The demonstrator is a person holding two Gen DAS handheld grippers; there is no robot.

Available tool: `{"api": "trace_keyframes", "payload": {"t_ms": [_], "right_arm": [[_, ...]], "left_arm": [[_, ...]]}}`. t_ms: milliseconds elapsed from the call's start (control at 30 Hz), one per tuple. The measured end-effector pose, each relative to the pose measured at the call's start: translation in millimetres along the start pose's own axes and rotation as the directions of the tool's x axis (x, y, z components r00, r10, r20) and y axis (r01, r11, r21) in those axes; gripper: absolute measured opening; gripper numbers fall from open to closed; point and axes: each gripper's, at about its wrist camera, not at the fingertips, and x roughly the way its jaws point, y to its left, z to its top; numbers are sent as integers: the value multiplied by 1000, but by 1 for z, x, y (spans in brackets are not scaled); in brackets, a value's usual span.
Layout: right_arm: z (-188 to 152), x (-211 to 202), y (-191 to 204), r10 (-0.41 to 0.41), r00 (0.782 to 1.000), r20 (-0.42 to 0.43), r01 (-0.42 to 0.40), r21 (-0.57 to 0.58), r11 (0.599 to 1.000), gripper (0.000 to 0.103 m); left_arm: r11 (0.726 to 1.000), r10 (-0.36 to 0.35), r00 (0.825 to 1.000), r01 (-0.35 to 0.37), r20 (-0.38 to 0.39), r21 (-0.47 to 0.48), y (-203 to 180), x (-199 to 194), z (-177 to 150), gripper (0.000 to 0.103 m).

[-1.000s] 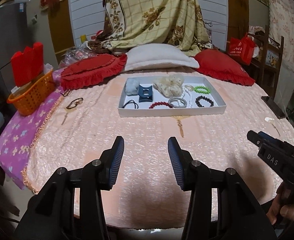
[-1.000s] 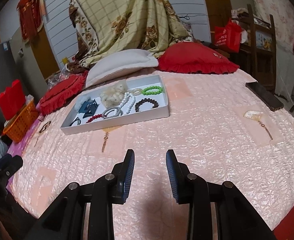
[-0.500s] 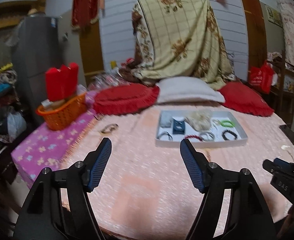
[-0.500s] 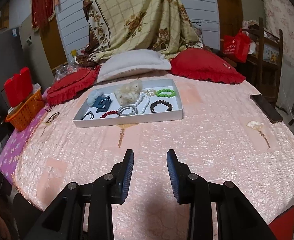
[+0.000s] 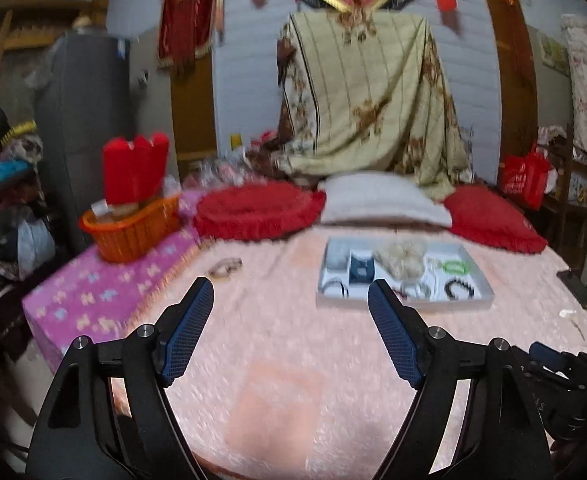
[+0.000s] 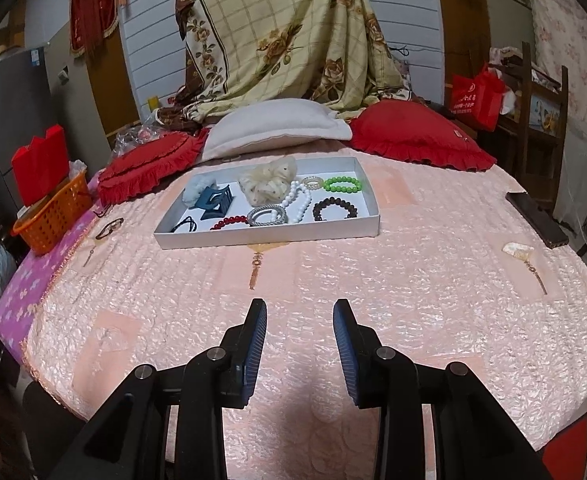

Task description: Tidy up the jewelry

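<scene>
one tray (image 6: 269,236), two red cushions (image 6: 417,136), one pillow (image 6: 277,124)

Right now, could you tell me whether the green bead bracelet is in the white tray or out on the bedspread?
In the tray. The green bead bracelet lies inside the white tray, near its far right corner, beside the white bead strand.

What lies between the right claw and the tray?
In the right wrist view, only pink bedspread with a gold tassel motif separates the right claw from the tray.
</scene>
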Motion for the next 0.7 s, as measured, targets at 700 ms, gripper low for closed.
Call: {"api": "trace_keyframes", "payload": {"t_ms": [700], "right_arm": [[-13,12,-2,-16,1000,-25,16,1,1000,34]], "left_arm": [[998,-36,962,47,-271,35,-30,38,-22,80]]}}
